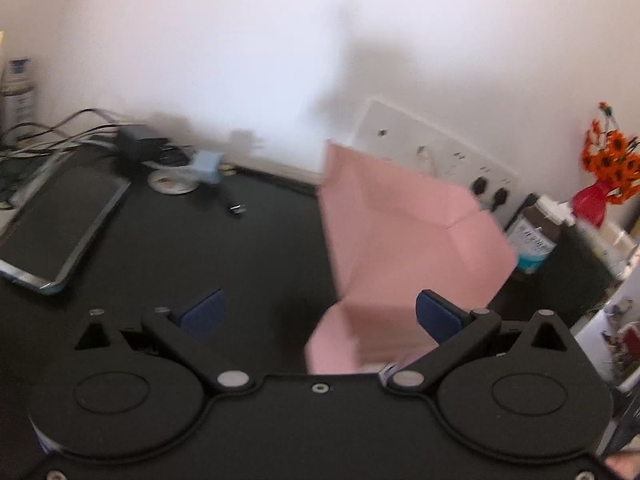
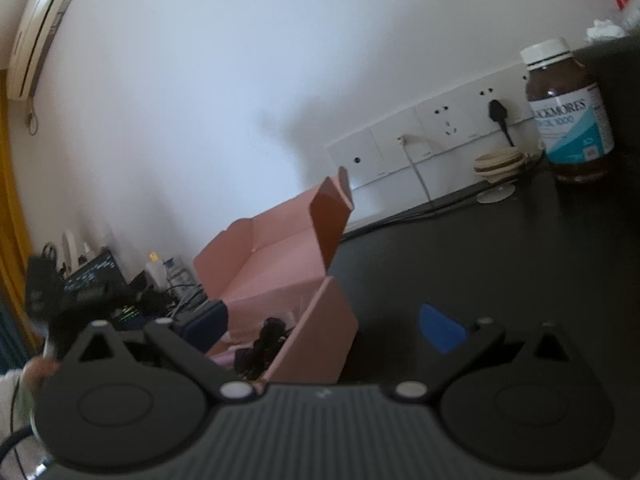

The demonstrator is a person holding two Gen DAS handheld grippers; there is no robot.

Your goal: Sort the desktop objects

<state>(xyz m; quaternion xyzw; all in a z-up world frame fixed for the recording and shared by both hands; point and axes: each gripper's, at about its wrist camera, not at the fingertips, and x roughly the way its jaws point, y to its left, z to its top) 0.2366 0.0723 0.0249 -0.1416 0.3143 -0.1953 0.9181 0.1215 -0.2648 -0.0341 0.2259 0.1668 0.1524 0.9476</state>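
while the left wrist view is smeared by motion blur, it shows the left hand-held gripper (image 1: 320,314) released, its two blue-padded fingers (image 1: 204,314) spread wide with nothing clamped between them, above a matte black desk (image 1: 240,256). a pale pink folded cardboard box (image 1: 400,236) with its flaps up rises just ahead, its lower edge reaching down between the fingers, nearer the right-hand one; whether it touches that pad cannot be told through the blur. to the left lies a flat, dark, glossy tablet with a silvery rim (image 1: 60,228), and behind it a tangle of black and white cables (image 1: 60,136) runs along the wall. a white plastic socket panel (image 1: 432,156) with two black plugs sits on the wall behind the box, and a brown glass supplement bottle with a white and teal label (image 1: 534,240) stands to the right, near a bunch of orange artificial flowers in a red vase (image 1: 608,164). in the right wrist view the right hand-held gripper (image 2: 324,330) is likewise unclenched and empty, its blue pads far apart. the same box (image 2: 280,280) stands open on the desk (image 2: 480,264) at lower left, lid flap upright, with something black and lumpy (image 2: 264,344) lying inside at its near corner. the bottle (image 2: 568,112), with a white ribbed cap, stands far right beside a small stack of flat beige discs (image 2: 500,162), below the socket panel (image 2: 424,136).
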